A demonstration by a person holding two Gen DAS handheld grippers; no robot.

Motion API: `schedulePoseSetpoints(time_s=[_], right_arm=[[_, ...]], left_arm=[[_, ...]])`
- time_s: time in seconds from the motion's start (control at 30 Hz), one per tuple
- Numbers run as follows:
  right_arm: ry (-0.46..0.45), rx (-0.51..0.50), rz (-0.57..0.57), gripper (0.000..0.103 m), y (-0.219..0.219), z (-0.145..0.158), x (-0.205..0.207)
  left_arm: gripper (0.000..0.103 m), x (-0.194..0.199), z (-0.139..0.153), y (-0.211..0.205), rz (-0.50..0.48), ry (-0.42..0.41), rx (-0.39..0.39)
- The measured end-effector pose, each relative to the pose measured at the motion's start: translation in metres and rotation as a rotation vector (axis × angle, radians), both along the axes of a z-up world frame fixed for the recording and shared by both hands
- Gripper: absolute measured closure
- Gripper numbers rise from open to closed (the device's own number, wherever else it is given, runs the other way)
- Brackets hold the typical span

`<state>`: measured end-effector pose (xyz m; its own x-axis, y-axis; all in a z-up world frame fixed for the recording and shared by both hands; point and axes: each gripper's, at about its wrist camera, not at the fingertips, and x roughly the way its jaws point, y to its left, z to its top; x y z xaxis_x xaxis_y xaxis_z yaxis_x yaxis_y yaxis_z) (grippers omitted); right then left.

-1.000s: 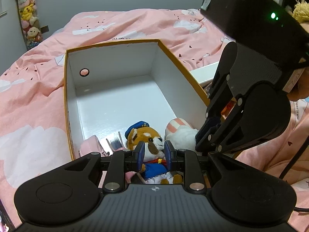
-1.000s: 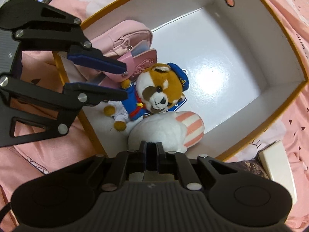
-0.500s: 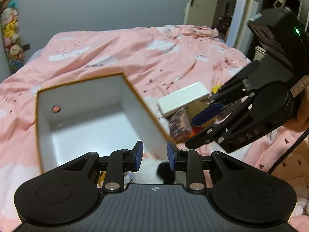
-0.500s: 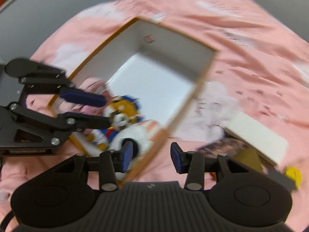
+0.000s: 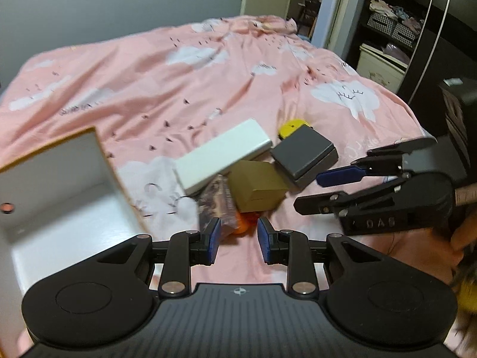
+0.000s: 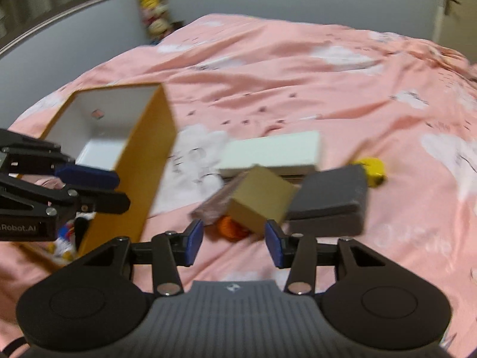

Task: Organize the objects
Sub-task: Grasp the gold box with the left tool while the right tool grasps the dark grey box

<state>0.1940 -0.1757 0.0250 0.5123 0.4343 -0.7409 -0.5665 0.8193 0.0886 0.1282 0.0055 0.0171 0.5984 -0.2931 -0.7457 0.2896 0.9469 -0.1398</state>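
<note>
Both tilt down over the bed [image 5: 208, 83]: left gripper [image 5: 237, 238] jaws slightly apart, empty; right gripper [image 6: 234, 243] jaws just widened, empty, tan box [image 6: 262, 198] ahead.

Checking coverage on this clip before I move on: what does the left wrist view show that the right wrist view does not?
Only the left wrist view: an open wardrobe with shelves and baskets at the right, and the right tongs, open and empty.

Only the right wrist view: the big storage box's orange outer wall, plush toys hanging on the far wall, and the left tongs, slightly open and empty.

Both: the pink cloud-print bedspread, long white box, tan cardboard box, dark grey flat case, small yellow object and orange object.
</note>
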Motion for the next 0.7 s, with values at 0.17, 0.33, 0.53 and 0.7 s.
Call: schedulePoseSetpoints(time_s=[0.17,0.33,0.53,0.7], right_arm=[[-0.071,-0.041,-0.1,0.044,-0.01,-0.013,0.008],[-0.085,0.041,-0.2,0.041,-0.035,-0.008,0.029],[-0.025,0.134,-0.295,0.037,-0.059,-0.004,0.066],[0.057,0.175,-0.364,0.038,-0.075,-0.017,0.089]], left_arm=[[0.056,0.031,-0.014,-0.009,0.036,0.079,-0.084],[0.052,0.065,-0.027,-0.006,0.116,0.148,-0.157],[0.045,0.101,-0.054,-0.005,0.191,0.276,-0.213],[0.038,0.116,-0.074,-0.007,0.22,0.37,-0.265]])
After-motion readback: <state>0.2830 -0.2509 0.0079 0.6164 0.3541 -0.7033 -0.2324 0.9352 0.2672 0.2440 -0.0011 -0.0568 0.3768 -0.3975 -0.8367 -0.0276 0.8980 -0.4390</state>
